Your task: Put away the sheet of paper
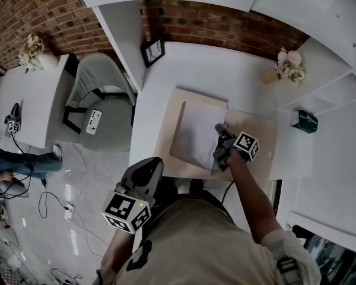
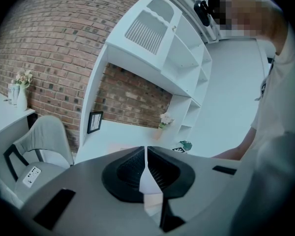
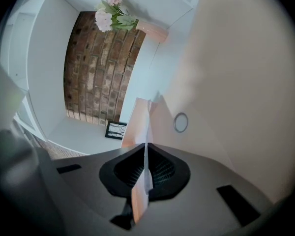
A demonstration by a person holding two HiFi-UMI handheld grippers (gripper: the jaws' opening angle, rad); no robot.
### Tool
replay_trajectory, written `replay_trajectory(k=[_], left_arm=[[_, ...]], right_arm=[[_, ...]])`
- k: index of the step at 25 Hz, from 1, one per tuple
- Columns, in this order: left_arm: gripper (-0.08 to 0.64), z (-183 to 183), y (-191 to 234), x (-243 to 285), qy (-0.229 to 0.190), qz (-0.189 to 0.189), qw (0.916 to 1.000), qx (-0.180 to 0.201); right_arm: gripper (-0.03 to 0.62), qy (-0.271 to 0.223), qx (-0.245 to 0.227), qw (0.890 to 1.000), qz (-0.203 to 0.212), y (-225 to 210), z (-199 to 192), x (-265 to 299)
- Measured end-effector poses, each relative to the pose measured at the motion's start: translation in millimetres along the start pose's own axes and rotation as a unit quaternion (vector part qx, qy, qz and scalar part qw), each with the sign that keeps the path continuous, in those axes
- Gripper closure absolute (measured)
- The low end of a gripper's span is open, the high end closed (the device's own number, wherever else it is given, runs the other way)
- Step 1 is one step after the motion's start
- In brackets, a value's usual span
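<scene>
Closest in, the person's torso (image 1: 196, 242) fills the bottom of the head view, with the right arm stretched forward over the white worktop (image 1: 196, 70). White shelves (image 1: 338, 88) run along the worktop's right side, and a brick wall stands behind it. A grey chair (image 1: 101, 100) stands on the floor to the left of the worktop, with a white power strip (image 1: 93, 122) lying on its seat. A beige mat (image 1: 258, 129) lies on the near part of the worktop, and the sheet (image 1: 196, 135) lies on the mat's left half. The right gripper (image 1: 221, 129) is at the sheet's right edge. In the right gripper view its jaws (image 3: 146, 156) are pressed together on that edge, and the sheet (image 3: 137, 200) shows as a thin line running up between them. The left gripper (image 1: 149, 165) is held low by the person's left side, off the worktop and above the floor. In the left gripper view its jaws (image 2: 146, 154) are closed to a thin slit with nothing between them. A black frame (image 1: 152, 51) leans at the worktop's far left corner. A vase of pale flowers (image 1: 288, 64) lies tipped at the far right. A small green box (image 1: 304, 121) sits on a shelf to the right of the mat.
</scene>
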State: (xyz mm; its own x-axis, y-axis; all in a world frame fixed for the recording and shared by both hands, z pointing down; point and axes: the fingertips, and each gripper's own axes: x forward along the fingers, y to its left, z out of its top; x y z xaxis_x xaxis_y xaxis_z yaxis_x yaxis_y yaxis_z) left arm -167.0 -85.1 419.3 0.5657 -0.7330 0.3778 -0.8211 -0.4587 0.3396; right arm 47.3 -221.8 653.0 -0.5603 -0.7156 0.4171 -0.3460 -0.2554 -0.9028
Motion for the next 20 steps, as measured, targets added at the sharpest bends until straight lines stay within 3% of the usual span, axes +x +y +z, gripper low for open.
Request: replay_trajectory(k=[4, 20], left_arm=[[0.531, 1, 2, -1, 0.001, 0.0, 1.0, 0.0], [0.531, -1, 10, -4, 0.006, 0.004, 1.0, -0.003]], right_arm=[[0.565, 0.01, 0.001, 1.0, 0.019, 9, -5, 3], [0.565, 0.018, 0.009, 1.0, 0.022, 11, -17, 21]])
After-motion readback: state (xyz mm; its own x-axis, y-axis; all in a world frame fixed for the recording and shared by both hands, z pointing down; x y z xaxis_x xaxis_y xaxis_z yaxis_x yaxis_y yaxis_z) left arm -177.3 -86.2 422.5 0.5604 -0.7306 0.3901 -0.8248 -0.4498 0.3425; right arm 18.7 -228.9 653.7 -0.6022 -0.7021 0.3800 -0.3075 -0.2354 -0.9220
